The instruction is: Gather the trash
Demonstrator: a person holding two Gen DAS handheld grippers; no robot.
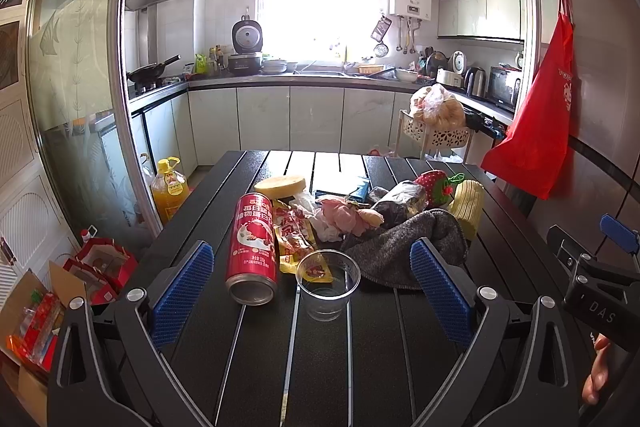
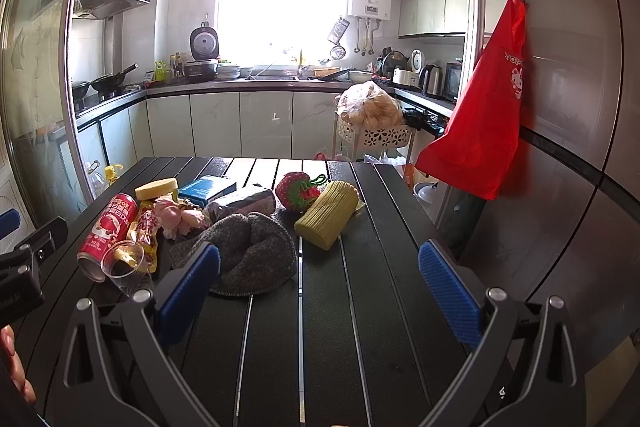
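A pile of items lies on the black slatted table (image 1: 360,347). A red drink can (image 1: 253,247) lies on its side, its open end toward me; it also shows in the right wrist view (image 2: 106,231). A clear plastic cup (image 1: 328,285) stands beside it, with a yellow-red snack wrapper (image 1: 296,235) and crumpled tissue (image 1: 320,219) behind. My left gripper (image 1: 312,287) is open and empty, its jaws either side of the cup and can. My right gripper (image 2: 320,287) is open and empty, near a grey cloth (image 2: 248,251).
Also on the table are a yellow sponge (image 2: 328,213), a strawberry knit toy (image 2: 298,191), a round yellow sponge (image 1: 280,187), a blue box (image 2: 206,189) and a dark packet (image 1: 400,201). An oil bottle (image 1: 170,189) and bags (image 1: 100,267) stand on the floor at left. A red apron (image 2: 484,123) hangs at right.
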